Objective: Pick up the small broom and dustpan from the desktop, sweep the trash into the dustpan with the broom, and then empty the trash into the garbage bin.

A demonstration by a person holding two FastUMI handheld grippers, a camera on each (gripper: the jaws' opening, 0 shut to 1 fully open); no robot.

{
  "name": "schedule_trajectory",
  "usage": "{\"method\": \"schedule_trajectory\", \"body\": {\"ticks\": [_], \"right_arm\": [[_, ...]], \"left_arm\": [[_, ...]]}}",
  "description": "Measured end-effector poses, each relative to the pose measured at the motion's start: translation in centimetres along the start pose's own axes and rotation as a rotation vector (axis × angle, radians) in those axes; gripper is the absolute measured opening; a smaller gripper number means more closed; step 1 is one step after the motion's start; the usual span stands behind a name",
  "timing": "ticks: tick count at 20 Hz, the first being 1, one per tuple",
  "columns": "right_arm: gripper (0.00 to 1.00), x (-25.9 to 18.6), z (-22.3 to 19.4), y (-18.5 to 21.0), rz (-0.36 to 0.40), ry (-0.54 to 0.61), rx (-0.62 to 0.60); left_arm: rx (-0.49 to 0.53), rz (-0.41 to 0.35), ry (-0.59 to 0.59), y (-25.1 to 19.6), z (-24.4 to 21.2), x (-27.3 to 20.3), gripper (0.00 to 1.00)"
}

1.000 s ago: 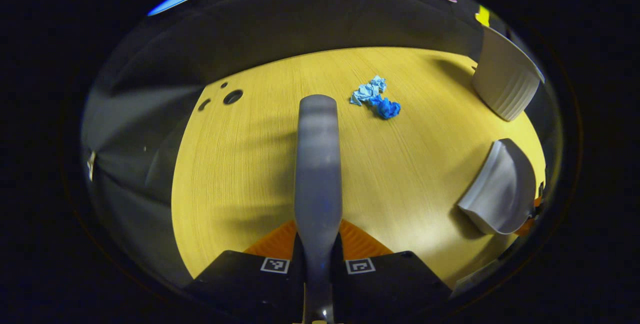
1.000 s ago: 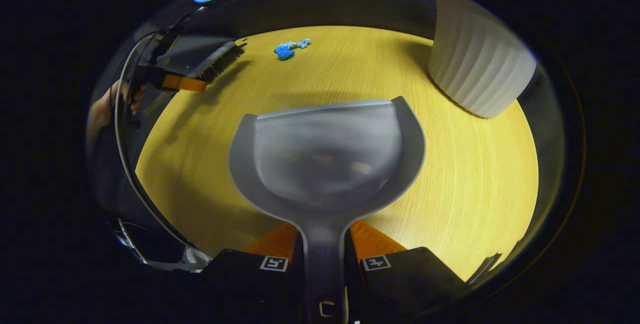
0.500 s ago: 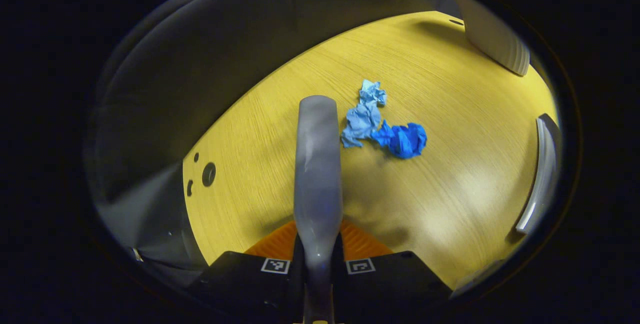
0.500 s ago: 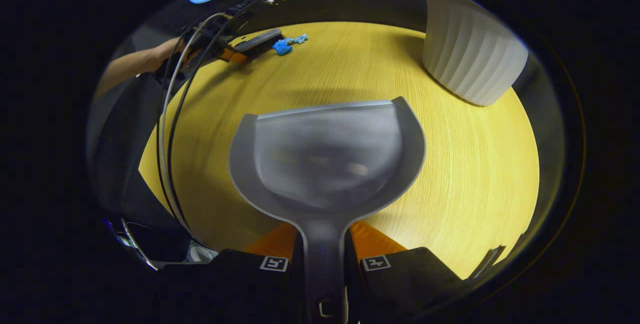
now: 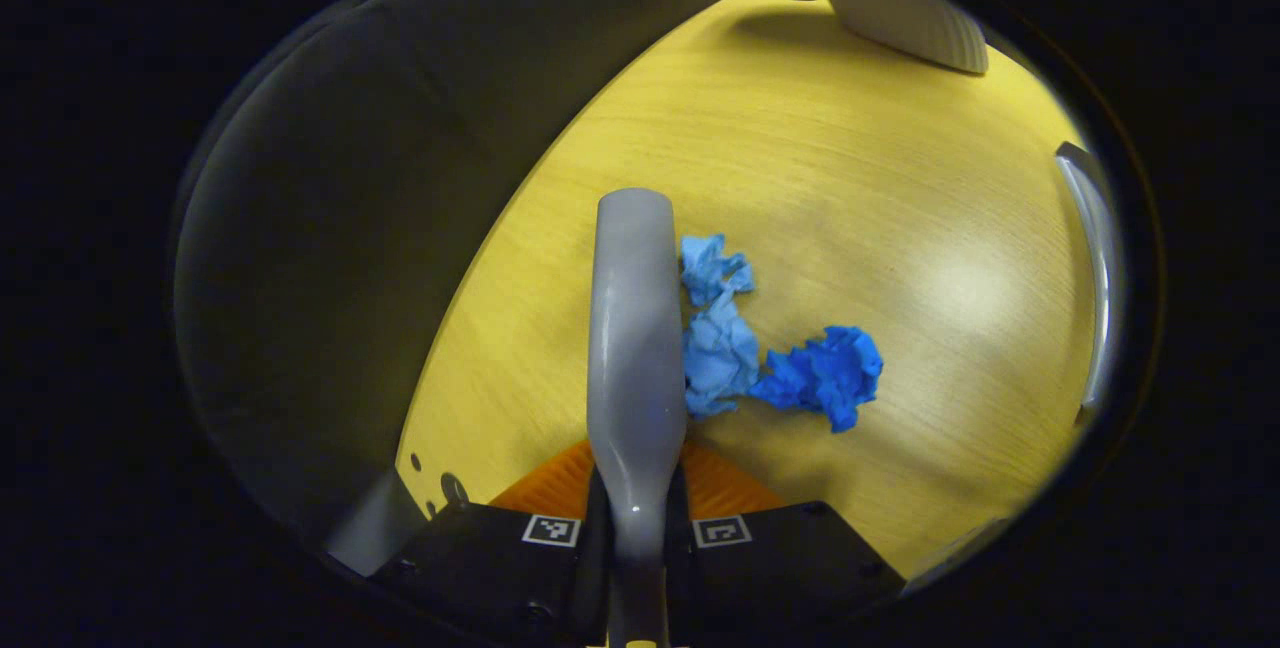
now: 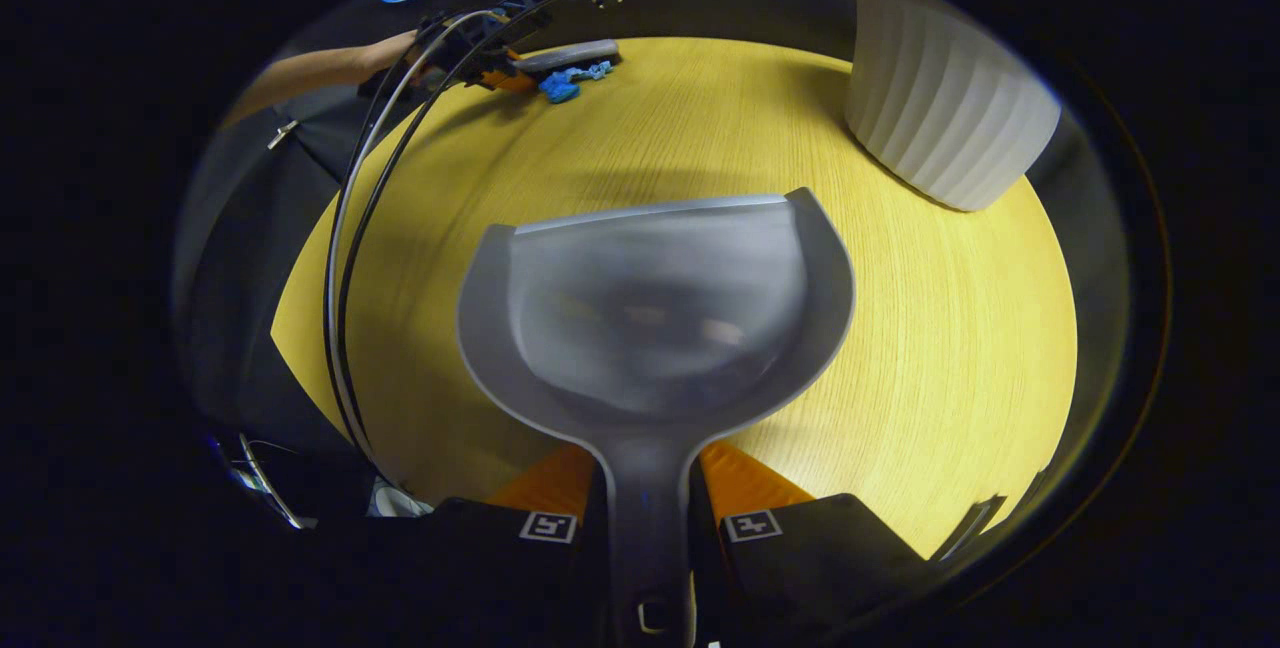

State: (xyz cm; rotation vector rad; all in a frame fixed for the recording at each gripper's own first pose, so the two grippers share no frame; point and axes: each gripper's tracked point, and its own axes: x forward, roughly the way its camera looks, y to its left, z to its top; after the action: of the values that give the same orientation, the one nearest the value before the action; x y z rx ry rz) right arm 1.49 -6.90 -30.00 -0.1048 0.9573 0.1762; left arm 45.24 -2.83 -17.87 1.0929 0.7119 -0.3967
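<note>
My left gripper is shut on the grey broom, whose back runs forward between the fingers. Crumpled blue paper trash lies on the yellow desktop, touching the broom's right side. My right gripper is shut on the handle of the grey dustpan, held over the desktop with its open edge facing away. In the right gripper view the left gripper with the broom sits far off at the top left, beside the blue trash. The dustpan's rim shows at the right edge of the left gripper view.
A white ribbed garbage bin stands on the desktop at the back right; its side appears at the top of the left gripper view. Black cables arc along the desk's left edge. A person's forearm reaches in behind the left gripper.
The left gripper has carried the broom forward and down to the blue trash, which now lies close against the broom head. The right gripper and dustpan have stayed almost still.
</note>
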Motion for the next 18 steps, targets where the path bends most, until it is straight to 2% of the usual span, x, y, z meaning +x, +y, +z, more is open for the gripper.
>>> {"method": "schedule_trajectory", "body": {"ticks": [3, 4, 6, 9, 11, 12, 14, 15, 16, 17, 18], "right_arm": [[0.39, -0.3, 0.1, 0.3, 0.008, 0.011, -0.017], [0.39, -0.4, 0.1, 0.1, 0.009, 0.012, -0.02], [0.39, 0.1, -0.3, -0.1, 0.011, 0.019, -0.029], [0.39, 0.0, -0.9, -0.1, 0.015, 0.044, -0.078], [0.39, -0.1, -1.5, -0.1, 0.018, 0.06, -0.111], [0.39, -0.3, -1.6, 0.0, 0.024, 0.065, -0.114], [0.39, 0.0, -1.4, -0.2, 0.032, 0.06, -0.121], [0.38, -0.1, -1.5, -0.3, 0.032, 0.055, -0.122], [0.38, 0.0, -1.7, -0.3, 0.034, 0.055, -0.12], [0.39, 0.0, -1.7, -0.3, 0.037, 0.047, -0.112], [0.39, 0.1, -1.8, -0.3, 0.041, 0.047, -0.103]], "left_arm": [[0.002, -0.104, -0.014, -2.2, 0.5, -0.9, 0.27], [-0.006, -0.136, -0.019, -3.2, 0.2, -0.9, 0.3], [-0.023, -0.191, -0.018, -5.6, 0.3, -2.6, 0.27], [-0.104, -0.316, 0.0, -10.7, 0.5, -5.0, 0.24], [-0.149, -0.396, 0.007, -14.0, 1.3, -6.8, 0.29], [-0.161, -0.426, 0.014, -15.4, 1.2, -7.6, 0.24], [-0.169, -0.487, 0.025, -18.2, 0.9, -9.3, 0.29], [-0.183, -0.52, 0.04, -19.7, 1.0, -10.5, 0.27], [-0.201, -0.57, 0.041, -21.1, 1.3, -12.0, 0.29], [-0.211, -0.618, 0.042, -22.7, 1.5, -13.3, 0.25], [-0.209, -0.637, 0.046, -24.2, 1.6, -14.1, 0.27]]}}
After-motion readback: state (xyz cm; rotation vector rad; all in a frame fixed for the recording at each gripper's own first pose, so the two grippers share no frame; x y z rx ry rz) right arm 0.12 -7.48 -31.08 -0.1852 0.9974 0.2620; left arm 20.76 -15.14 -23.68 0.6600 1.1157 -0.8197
